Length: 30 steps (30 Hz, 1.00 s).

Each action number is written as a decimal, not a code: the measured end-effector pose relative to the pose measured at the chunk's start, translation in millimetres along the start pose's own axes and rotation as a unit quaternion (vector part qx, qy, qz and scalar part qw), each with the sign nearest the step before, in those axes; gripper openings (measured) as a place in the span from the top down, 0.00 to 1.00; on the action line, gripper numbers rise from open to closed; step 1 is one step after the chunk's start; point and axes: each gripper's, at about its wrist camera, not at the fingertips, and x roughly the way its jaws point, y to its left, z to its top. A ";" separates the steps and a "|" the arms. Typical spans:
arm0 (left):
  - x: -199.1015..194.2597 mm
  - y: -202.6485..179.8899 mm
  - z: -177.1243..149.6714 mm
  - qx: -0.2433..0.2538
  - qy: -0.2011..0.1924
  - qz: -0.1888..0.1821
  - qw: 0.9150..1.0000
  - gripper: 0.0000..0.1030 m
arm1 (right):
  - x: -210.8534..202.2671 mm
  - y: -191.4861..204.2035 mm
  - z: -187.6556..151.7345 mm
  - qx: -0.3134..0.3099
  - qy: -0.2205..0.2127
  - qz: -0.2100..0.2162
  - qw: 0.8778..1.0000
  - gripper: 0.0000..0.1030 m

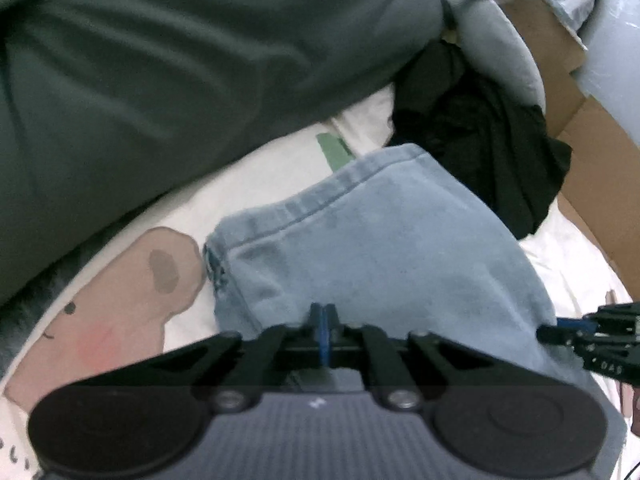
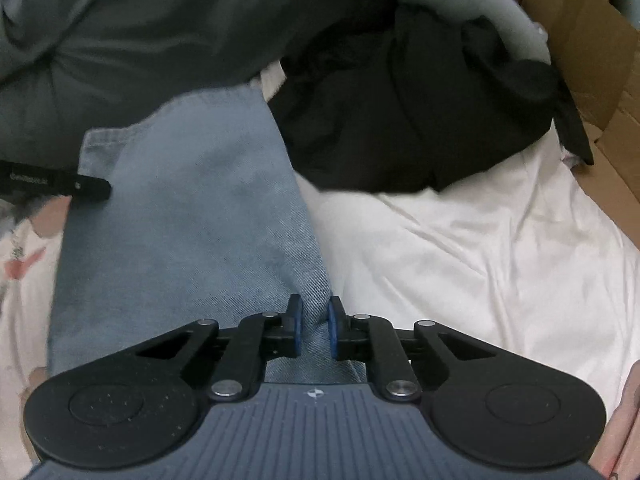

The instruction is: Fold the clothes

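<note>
Here, at the frame's centre, the left gripper (image 1: 324,320) has its jaws closed on pale jeans (image 1: 372,248) spread over a white bed sheet (image 2: 460,248), while the right gripper (image 2: 314,326) pinches their edge, a black garment (image 2: 420,120) heaped upper right.

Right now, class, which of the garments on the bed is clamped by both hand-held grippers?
The light blue jeans; the black garment and the grey-green one lie untouched behind.
</note>
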 end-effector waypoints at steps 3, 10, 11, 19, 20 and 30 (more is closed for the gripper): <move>7.0 4.2 0.6 0.002 0.001 0.007 1.000 0.97 | 6.7 -2.1 1.8 0.011 0.005 -0.019 1.000 0.85; -16.6 5.4 10.2 -0.013 -0.031 0.004 0.999 0.95 | -32.6 -23.5 -2.5 0.069 -0.053 -0.055 0.995 0.80; -18.0 2.7 10.3 -0.010 -0.031 0.000 0.999 0.95 | -38.4 -25.7 -5.3 0.077 -0.058 -0.051 0.994 0.80; -3.3 -40.5 1.7 0.041 -0.014 -0.064 0.997 0.92 | -62.1 -7.3 -38.1 0.072 -0.068 0.008 0.995 0.80; 0.4 -47.2 0.1 0.052 -0.008 -0.075 0.996 0.89 | -60.1 -2.2 -43.4 0.064 -0.062 0.013 0.996 0.80; 35.2 -78.3 -2.6 0.096 0.006 -0.088 0.991 0.92 | -26.3 -6.1 -65.2 0.098 -0.020 -0.023 0.995 0.81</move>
